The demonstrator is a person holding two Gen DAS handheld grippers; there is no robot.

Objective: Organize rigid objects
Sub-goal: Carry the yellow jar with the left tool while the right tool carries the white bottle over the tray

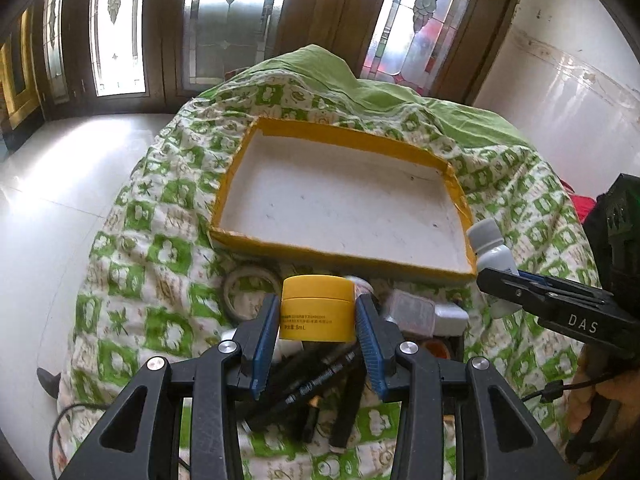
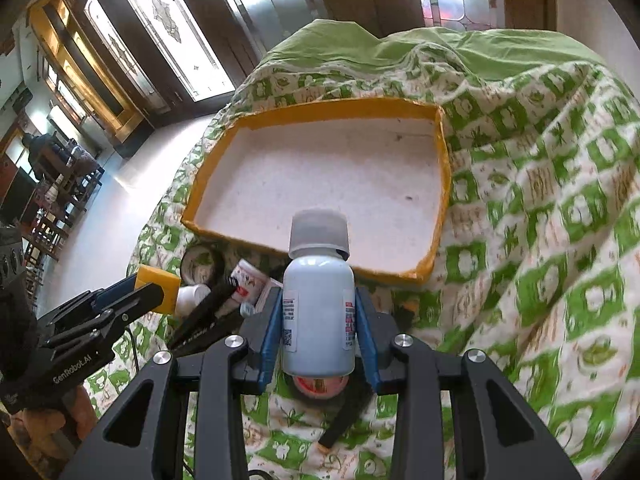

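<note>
Both claws point steeply down over a bed covered with a green-and-white quilt (image 1: 132,264). The left claw (image 1: 318,312) is partly closed, its blue pads pressing the sides of a yellow jar (image 1: 318,308), held upright above a pile of clutter. The jar's small print is mostly too fine to read; "8mL" shows at the bottom. The right claw (image 2: 318,320) is likewise partly closed on a pale bottle (image 2: 318,312) with a grey cap, cap pointing away from the camera; its side labels have red and blue print and a square code, too small to read. The right claw's arm reads "DAS" in the left view; the left one reads "GenRobot.AI" in the right view. A hand (image 1: 600,396) grips the right claw's handle.

Just beyond both claws lies a shallow tray (image 1: 344,130) with yellow edges and a bare white floor. The pile (image 1: 316,384), with dark pens, a tape roll and small boxes, sits against its near edge.
</note>
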